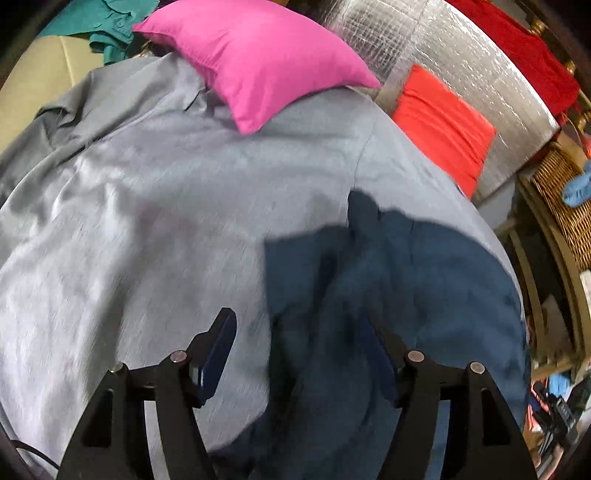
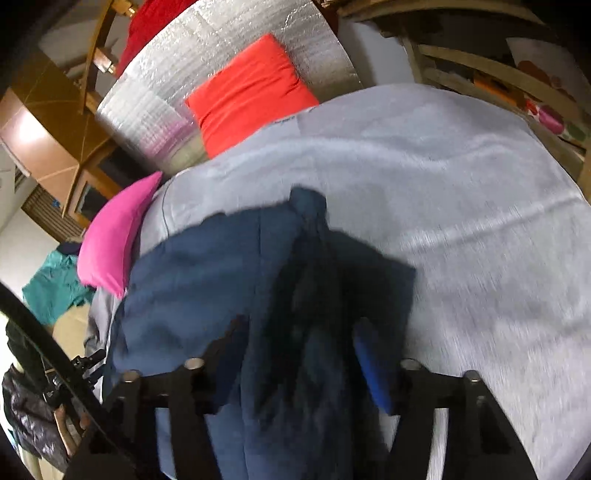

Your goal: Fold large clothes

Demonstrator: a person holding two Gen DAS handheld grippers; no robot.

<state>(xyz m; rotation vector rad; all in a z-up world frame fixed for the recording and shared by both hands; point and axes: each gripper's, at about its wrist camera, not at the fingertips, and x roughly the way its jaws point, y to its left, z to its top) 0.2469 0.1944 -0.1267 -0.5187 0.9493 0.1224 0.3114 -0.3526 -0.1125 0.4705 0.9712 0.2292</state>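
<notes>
A dark blue garment (image 1: 388, 280) lies bunched on a grey bedsheet (image 1: 147, 206). My left gripper (image 1: 303, 343) hangs above the garment's left edge with its jaws wide apart; the left finger (image 1: 218, 354) is over the sheet, the right finger blurs into the blue cloth. In the right wrist view the same garment (image 2: 229, 266) fills the space between my right gripper's (image 2: 299, 350) spread jaws. Its blue right finger (image 2: 373, 365) shows beside the cloth; the left finger is hidden by fabric. Both views are motion-blurred.
A pink pillow (image 1: 258, 62) and a red pillow (image 1: 443, 125) lie at the bed's far side by a silver foil mat (image 1: 461, 55). A teal garment (image 1: 110, 22) lies beyond. A wicker basket (image 1: 561, 206) and wooden shelves (image 2: 498, 74) flank the bed.
</notes>
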